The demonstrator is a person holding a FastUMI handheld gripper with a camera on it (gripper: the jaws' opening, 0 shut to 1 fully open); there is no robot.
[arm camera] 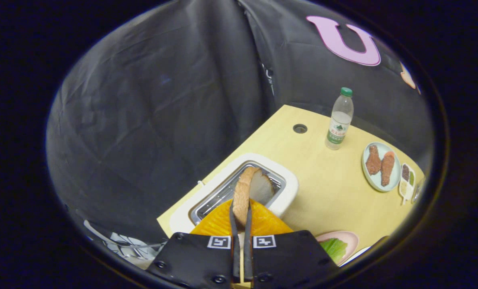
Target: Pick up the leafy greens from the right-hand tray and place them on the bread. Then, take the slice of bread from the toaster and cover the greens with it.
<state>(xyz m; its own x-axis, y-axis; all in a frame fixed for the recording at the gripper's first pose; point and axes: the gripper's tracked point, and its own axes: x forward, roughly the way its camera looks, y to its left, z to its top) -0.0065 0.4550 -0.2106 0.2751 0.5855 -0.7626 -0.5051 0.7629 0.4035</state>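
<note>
We count one slice of bread (242, 192), held edge-on between the two fingers (241, 216), which are closed on it from either side; its upper part rises just above the slot of one white toaster (288, 188) lying immediately beyond the fingers. The gripper looks down at a steep tilt onto the pale worktop (323, 176). To the near right of the fingers, one pink plate (353, 239) carries the leafy greens (334, 248). Farther right we see one pale plate (373, 178) bearing two brown drumsticks (379, 164), with a small divided dish (407, 180) of three seasonings just beside it. One clear bottle (339, 120) with a green cap stands upright at the far side of the worktop, near one round hole (300, 128). The bottle's green label is too small for us to read.
</note>
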